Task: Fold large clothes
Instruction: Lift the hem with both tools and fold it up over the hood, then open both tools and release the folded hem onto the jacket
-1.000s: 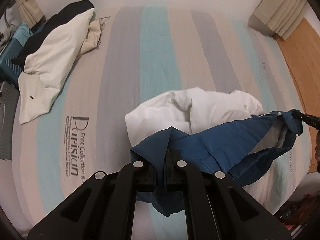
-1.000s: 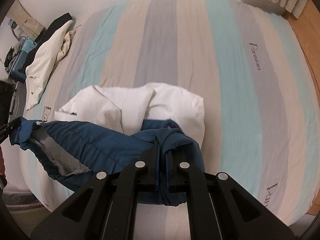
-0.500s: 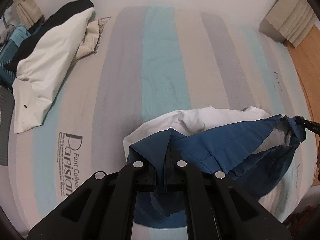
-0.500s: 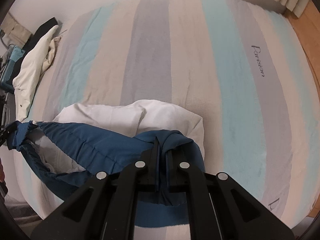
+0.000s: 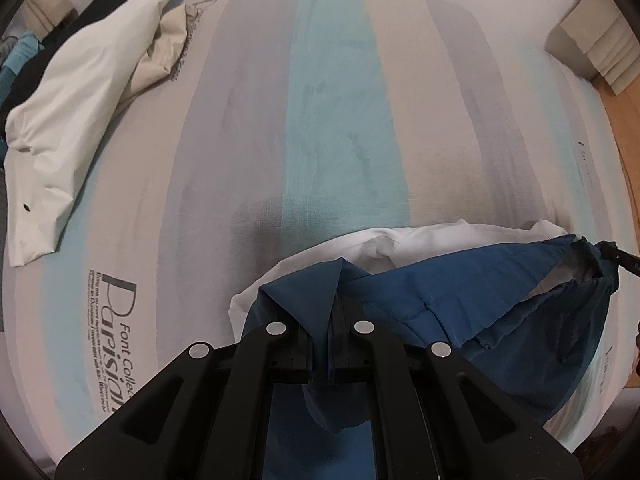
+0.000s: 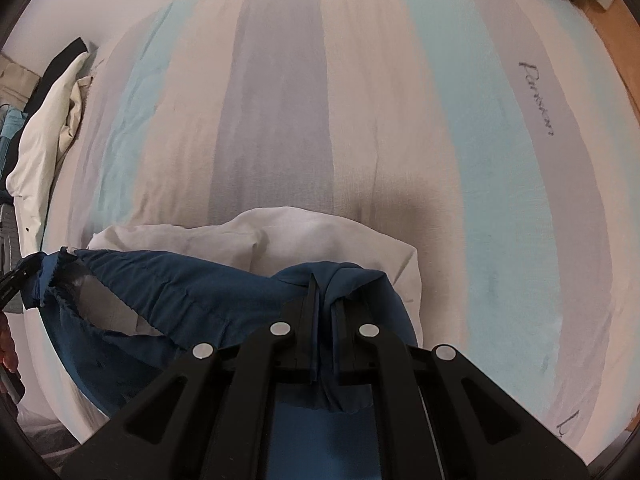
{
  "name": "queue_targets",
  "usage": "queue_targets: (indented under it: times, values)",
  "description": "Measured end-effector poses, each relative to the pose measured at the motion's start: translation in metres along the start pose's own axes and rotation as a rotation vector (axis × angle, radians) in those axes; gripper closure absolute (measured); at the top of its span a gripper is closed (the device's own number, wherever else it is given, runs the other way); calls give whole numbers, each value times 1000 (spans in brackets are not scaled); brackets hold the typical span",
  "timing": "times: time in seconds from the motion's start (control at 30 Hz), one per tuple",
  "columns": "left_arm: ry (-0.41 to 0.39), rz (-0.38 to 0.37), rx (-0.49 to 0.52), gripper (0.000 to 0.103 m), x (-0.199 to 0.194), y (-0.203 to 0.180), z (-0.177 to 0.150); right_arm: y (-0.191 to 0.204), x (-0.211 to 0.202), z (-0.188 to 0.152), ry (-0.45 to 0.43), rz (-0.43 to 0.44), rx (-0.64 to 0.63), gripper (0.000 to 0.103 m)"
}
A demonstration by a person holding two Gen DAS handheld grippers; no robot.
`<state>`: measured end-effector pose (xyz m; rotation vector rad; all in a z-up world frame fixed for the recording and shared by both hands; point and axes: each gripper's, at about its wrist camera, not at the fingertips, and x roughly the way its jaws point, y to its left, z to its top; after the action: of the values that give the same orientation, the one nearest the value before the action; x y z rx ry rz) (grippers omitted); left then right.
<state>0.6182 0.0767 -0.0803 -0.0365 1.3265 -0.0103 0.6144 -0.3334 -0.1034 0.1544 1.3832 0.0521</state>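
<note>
Blue garment (image 5: 472,280) with white lining (image 6: 312,236) stretched above the striped bed (image 5: 336,120) – left tongs (image 5: 334,322) and right tongs (image 6: 322,308) each clamped on an end, white jacket (image 5: 76,92) bunched at the bed's far-left corner

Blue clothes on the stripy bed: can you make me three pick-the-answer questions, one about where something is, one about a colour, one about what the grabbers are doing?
1. Where is the cream and black pile?
A. Far left of the bed
B. Under the blue garment
C. On the wooden floor

2. What colour is the cloth under the blue garment?
A. Red
B. White
C. Green

3. What are the left gripper and right gripper doing?
A. Both open
B. Both shut on the blue garment
C. Only one holds it

Answers: 1 A, it lies at the bed's left edge; 2 B, white shows behind the blue; 3 B, blue fabric is pinched between each pair of fingers.
</note>
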Motion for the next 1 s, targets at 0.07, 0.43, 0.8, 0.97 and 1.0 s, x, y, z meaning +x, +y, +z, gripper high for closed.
queue_targets:
  times: [0.07,0.43,0.8,0.97,1.0]
  values:
    - [17,0,-3,100,12,2,2,-1,13,3,18,1,6,100]
    - [63,13,-25,99,56,10,2,-5,55,11,64,-1,22,100]
    - [72,33,-21,97,81,11,-3,0,73,13,62,-35,7,100]
    - [83,44,-17,96,95,13,-2,2,81,14,60,-50,8,99]
    - [83,48,-17,96,96,13,-2,3,81,15,58,-50,10,99]
